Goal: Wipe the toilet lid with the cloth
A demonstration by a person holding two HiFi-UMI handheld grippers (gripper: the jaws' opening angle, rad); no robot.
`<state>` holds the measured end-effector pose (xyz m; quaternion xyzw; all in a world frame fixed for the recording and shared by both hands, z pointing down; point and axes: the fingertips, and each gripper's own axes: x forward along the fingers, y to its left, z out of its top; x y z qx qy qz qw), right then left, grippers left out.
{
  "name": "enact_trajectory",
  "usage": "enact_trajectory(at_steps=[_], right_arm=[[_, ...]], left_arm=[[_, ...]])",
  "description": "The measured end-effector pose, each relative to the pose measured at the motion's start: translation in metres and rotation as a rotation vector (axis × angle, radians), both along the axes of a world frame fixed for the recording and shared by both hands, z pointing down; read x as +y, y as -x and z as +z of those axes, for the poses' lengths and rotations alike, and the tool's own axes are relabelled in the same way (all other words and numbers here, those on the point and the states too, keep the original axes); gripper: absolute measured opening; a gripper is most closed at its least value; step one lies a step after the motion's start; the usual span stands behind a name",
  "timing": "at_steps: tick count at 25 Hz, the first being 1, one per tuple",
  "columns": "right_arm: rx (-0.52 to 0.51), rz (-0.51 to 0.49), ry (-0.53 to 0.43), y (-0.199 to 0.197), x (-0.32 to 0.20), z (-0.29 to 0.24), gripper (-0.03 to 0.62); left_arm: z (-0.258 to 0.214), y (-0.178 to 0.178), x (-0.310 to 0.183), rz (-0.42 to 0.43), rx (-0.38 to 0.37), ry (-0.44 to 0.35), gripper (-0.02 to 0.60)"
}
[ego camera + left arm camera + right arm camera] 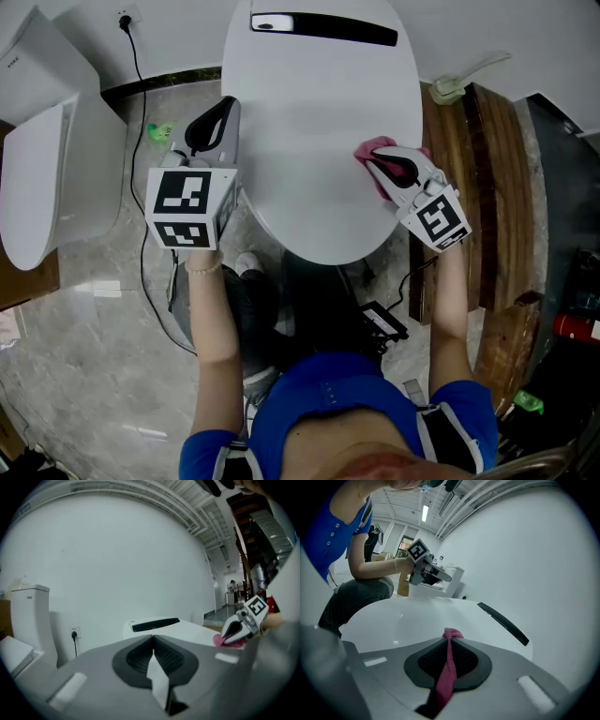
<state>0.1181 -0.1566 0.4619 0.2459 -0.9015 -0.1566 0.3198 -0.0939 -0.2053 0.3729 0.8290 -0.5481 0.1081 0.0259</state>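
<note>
The right hand-held gripper (373,159) is clamped on the pink cloth (378,145). Its own view shows the cloth (446,677) pinched in a narrow fold between the jaws, with a small tuft poking out past the tips. The cloth rests on the right side of the white toilet lid (319,112), which is down.

The left hand-held gripper (228,101) has its jaws together at the tips, at the lid's left edge. A pale sliver shows in the slot behind them, and what it is cannot be told.

A black bar (323,26) runs across the back of the lid. On the left stands a second white toilet (47,159), with a small green object (159,131) on the grey marble floor (94,309) between the two. Wooden boards (469,141) lie to the right.
</note>
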Motion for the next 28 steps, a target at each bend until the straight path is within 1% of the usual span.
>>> enact_trajectory(at_steps=[5, 8, 21, 28], right_arm=[[0.015, 0.017, 0.021, 0.002, 0.0, 0.002, 0.015], [0.025, 0.009, 0.035, 0.008, 0.003, 0.002, 0.015], [0.07, -0.114, 0.042, 0.066, 0.023, 0.002, 0.015], [0.089, -0.181, 0.04, 0.098, 0.027, 0.002, 0.015]], left_arm=[[0.003, -0.009, 0.0, 0.02, -0.012, 0.007, 0.002], [0.005, -0.015, 0.001, 0.034, -0.018, 0.012, 0.002], [0.01, -0.016, -0.001, 0.021, -0.026, 0.032, 0.002], [0.009, -0.014, -0.002, 0.019, -0.025, 0.029, 0.002]])
